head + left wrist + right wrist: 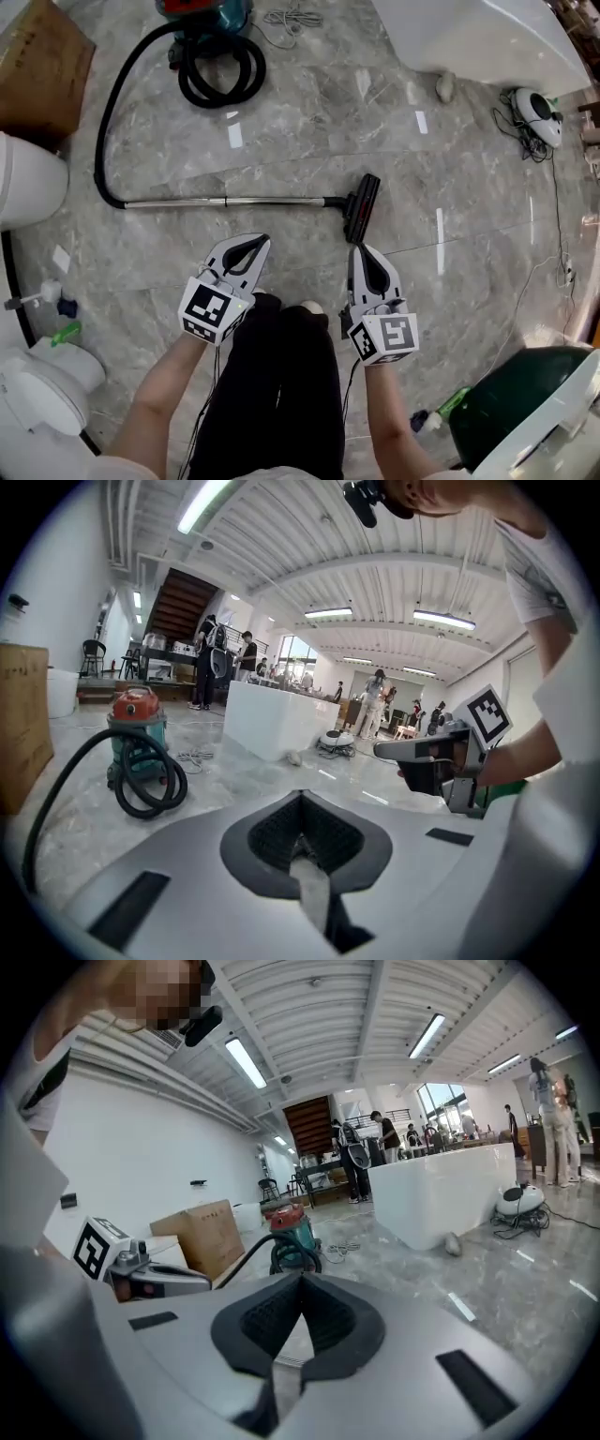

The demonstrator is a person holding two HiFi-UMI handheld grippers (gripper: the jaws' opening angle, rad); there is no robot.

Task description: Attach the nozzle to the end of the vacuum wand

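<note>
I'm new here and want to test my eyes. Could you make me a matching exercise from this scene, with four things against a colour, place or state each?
Things:
1. vacuum canister
2. nozzle
3. cardboard box
4. left tongs

Matches:
A. shut, empty
B. brown, upper left of the head view
C. red top, teal body
D. black, at the right end of the wand

Pairs: 1-C, 2-D, 3-B, 4-A

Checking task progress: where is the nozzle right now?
In the head view, the black nozzle lies on the floor at the right end of the wand, just beyond the right gripper.
</note>
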